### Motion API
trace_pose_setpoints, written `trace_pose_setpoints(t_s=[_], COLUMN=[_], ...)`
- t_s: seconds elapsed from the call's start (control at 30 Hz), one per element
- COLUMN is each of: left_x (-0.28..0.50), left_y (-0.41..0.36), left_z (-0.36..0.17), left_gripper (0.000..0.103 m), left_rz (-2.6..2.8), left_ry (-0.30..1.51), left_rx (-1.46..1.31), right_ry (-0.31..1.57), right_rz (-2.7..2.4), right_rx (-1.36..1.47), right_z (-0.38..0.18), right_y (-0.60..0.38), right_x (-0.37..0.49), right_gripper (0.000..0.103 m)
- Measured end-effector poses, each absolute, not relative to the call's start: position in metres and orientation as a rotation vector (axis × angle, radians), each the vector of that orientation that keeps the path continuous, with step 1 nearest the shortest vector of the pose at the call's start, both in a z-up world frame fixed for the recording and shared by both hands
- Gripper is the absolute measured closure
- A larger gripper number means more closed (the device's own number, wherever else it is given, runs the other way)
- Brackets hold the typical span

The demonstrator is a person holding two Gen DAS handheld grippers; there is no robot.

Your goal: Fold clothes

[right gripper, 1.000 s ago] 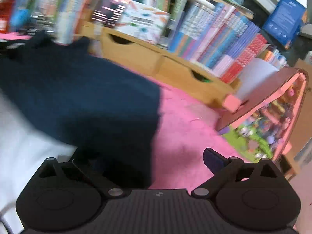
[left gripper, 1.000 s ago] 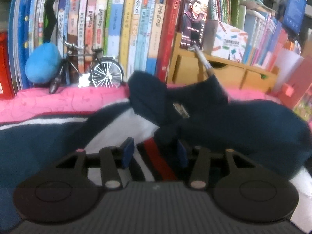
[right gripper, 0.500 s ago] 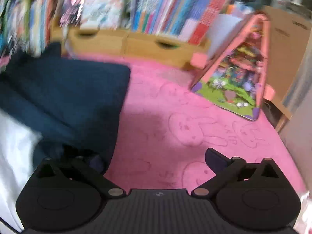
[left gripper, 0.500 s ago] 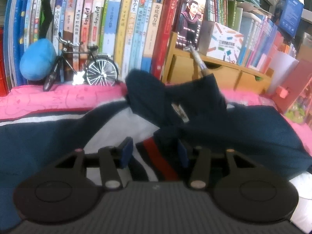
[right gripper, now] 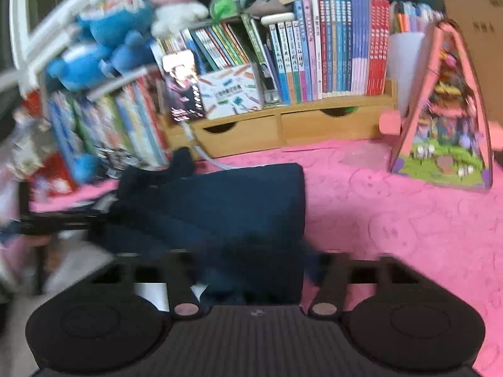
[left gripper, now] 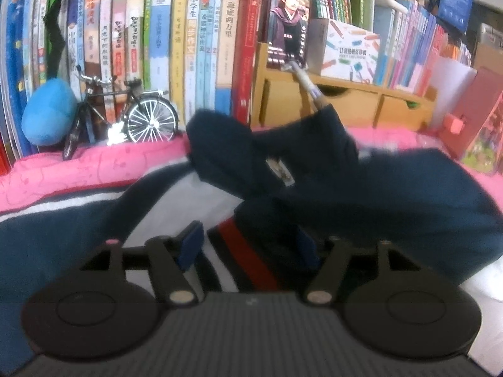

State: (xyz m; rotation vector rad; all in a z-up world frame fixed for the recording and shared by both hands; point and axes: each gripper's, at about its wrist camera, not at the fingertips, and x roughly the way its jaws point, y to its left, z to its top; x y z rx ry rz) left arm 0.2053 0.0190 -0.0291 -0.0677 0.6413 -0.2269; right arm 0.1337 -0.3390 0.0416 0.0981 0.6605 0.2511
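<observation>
The left gripper (left gripper: 248,245) had just spread off the striped hem; the right gripper (right gripper: 251,270) narrowed around the sweater (right gripper: 239,207), grip unclear, next fold likely

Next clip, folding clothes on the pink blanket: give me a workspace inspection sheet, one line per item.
Surface: pink blanket with a faint bunny pattern, bare on the right.
Job's things: navy garment, one flap folded over; white and red stripes exposed near the left gripper.
Clutter: toy bicycle, blue plush, pink playhouse at the edges.
Grippers: left gripper open, jaws just widened, striped cloth between them; right gripper just closing over the garment's near edge, pads hidden.
Cables: cord from the phone running under the cloth.
Surroundings: books, wooden drawer unit.
</observation>
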Motion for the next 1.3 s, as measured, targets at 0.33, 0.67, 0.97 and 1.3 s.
trace_pose_setpoints(t_s=[0.33,0.67,0.97,1.3], left_x=[0.205,0.205,0.204,0.208], left_y=[0.036,0.04,0.041,0.051], left_z=[-0.03,-0.03,-0.028,-0.031], left_gripper=[0.04,0.04,0.042,0.045], left_rz=[-0.265,-0.271,-0.251,-0.248], left_ry=[0.629,0.627,0.621,0.615], left_rx=[-0.186,-0.213,-0.22,-0.318], right_ry=[0.78,0.767,0.756,0.743], right_rz=[0.143,0.152,0.205,0.04], right_rx=[-0.022,0.23,0.183,0.169], right_z=[0.006,0.017,-0.002,0.003], right_y=[-0.324,-0.359,-0.321,-0.339], right_x=[0.224,0.278,0.303,0.349], right_gripper=[0.081,0.023,0.094,0.077])
